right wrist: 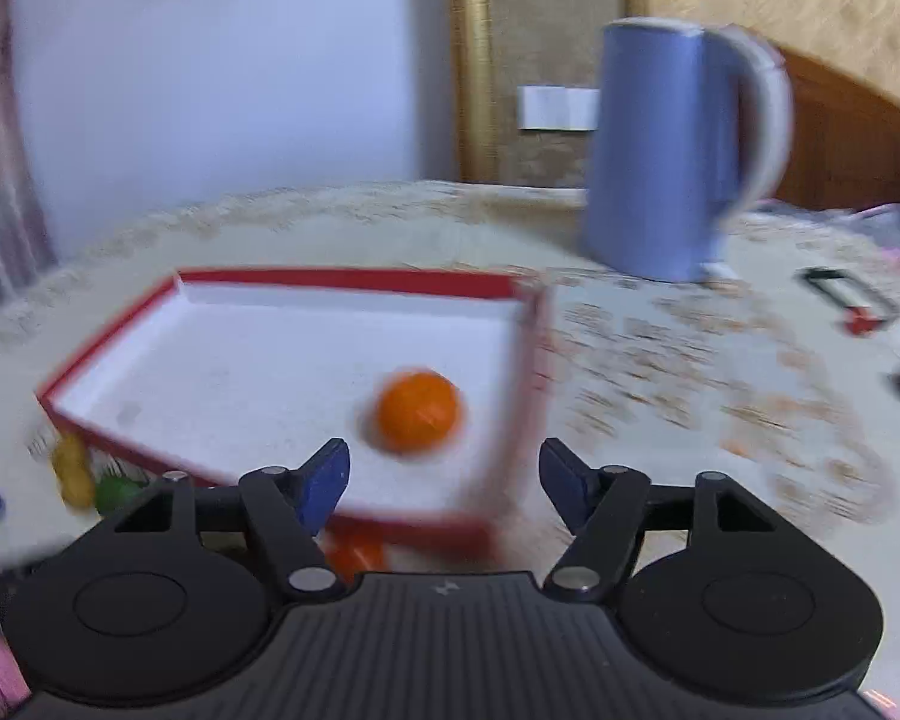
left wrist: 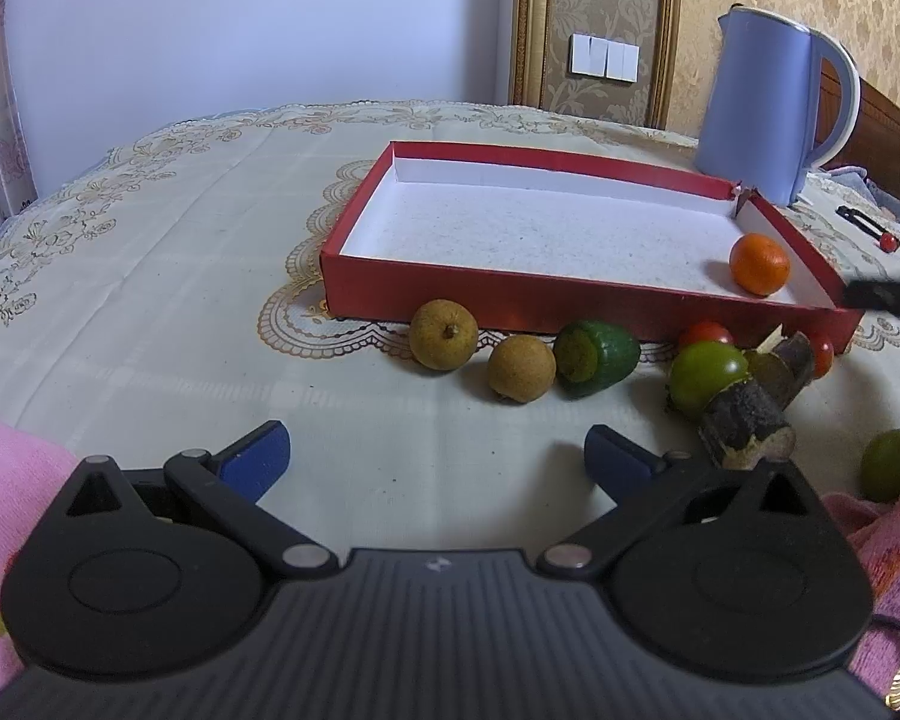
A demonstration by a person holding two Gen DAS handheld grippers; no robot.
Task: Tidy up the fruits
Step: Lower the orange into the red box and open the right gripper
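A red box with a white inside holds one orange mandarin in its near right corner. In front of it lie two brown round fruits, a green cut piece, a green tomato, red cherry tomatoes and dark cane pieces. A small green fruit lies at right. My left gripper is open and empty, low over the cloth before the fruits. My right gripper is open and empty above the box's near right corner, just before the mandarin. The right view is blurred.
A blue kettle stands behind the box at right. A black and red tool lies far right. Pink cloth shows at both lower sides. A lace tablecloth covers the table.
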